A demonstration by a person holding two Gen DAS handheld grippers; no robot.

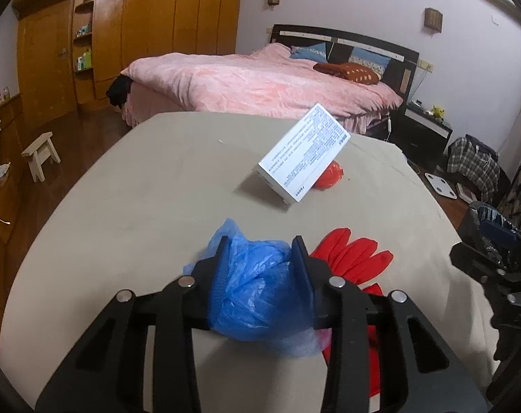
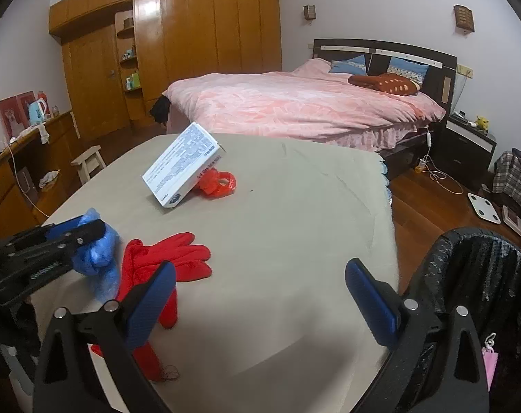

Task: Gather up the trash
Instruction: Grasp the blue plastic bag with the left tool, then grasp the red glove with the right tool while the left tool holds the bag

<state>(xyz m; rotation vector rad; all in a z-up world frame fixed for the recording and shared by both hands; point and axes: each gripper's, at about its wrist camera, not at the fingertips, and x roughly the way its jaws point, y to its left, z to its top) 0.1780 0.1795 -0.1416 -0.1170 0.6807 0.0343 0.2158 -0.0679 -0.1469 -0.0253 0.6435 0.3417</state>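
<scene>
The left tongs (image 1: 260, 258) are squeezing a scrunched blue plastic bag (image 1: 257, 292) that is lying on the tabletop (image 1: 140, 189). Both pads are pressing into its sides. The right tongs (image 2: 260, 296) are standing wide open with nothing in them, hanging over the near edge of the tabletop.

A bin with a black liner (image 2: 473, 275) is waiting just off the right edge. Red gloves (image 2: 171, 258) are lying right beside the blue bag, touching it. Farther back, a white box (image 2: 184, 165) is leaning on a crumpled red bag (image 2: 219, 182).

The blue bag is soft and slippery, so it could be sliding out on the way to the bin. A loose fold might also be catching a glove and dragging it along.
</scene>
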